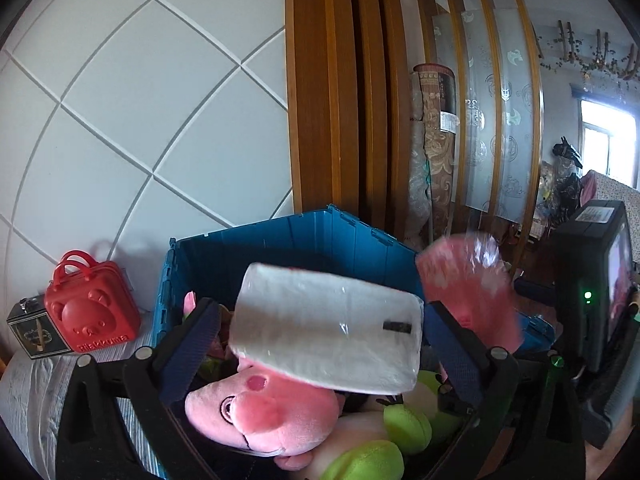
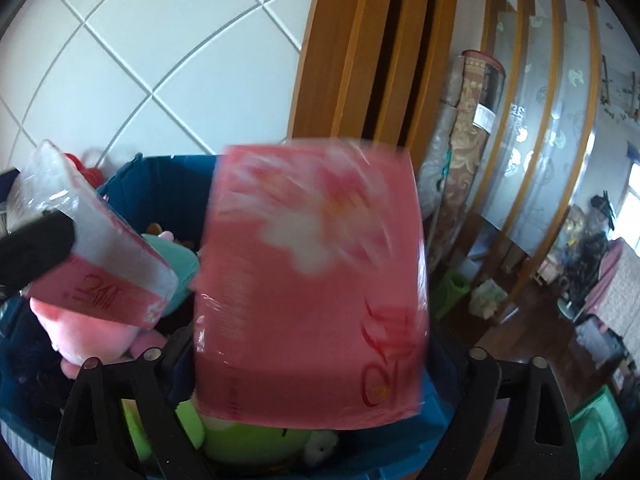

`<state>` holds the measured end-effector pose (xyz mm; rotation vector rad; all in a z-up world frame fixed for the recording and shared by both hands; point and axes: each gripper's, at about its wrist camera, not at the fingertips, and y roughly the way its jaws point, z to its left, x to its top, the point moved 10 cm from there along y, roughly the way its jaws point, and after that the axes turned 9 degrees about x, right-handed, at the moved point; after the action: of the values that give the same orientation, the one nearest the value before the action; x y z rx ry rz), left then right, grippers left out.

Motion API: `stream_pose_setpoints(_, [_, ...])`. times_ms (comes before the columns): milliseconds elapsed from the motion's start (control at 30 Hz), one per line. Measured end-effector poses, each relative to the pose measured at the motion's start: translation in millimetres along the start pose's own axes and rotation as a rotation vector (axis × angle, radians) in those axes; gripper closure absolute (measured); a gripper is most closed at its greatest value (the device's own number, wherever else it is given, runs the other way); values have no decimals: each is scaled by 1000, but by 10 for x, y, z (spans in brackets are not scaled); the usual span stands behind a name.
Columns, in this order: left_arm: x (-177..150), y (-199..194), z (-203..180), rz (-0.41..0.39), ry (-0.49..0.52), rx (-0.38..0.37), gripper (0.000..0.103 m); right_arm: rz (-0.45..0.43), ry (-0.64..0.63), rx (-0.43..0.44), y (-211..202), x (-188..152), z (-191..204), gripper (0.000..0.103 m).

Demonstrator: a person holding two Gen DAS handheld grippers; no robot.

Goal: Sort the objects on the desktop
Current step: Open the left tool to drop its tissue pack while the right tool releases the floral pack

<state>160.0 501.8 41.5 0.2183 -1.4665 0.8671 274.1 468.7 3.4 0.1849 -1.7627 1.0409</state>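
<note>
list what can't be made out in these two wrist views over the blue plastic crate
- Right wrist view: print on the pink plastic-wrapped tissue pack is motion-blurred, unreadable.
- Left wrist view: the white-sided tissue pack hides part of the pink plush toy.
- Both views: the floor of the blue plastic crate is buried under toys.
- Left wrist view: the label on the small dark box is too small.

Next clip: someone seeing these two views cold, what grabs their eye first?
The blurred pink plastic-wrapped tissue pack with a flower print fills the right wrist view, between that gripper's wide-open jaws above the blue plastic crate. In the left wrist view, a white-sided tissue pack sits between open jaws over a pink plush toy. A red bear-faced case stands left of the crate.
</note>
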Motion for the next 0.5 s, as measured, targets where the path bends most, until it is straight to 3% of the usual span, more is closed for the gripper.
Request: stream_pose_setpoints(500, [-184,-380,373,-6,-60,34,0,-26,18,24,-332,-138,128,0])
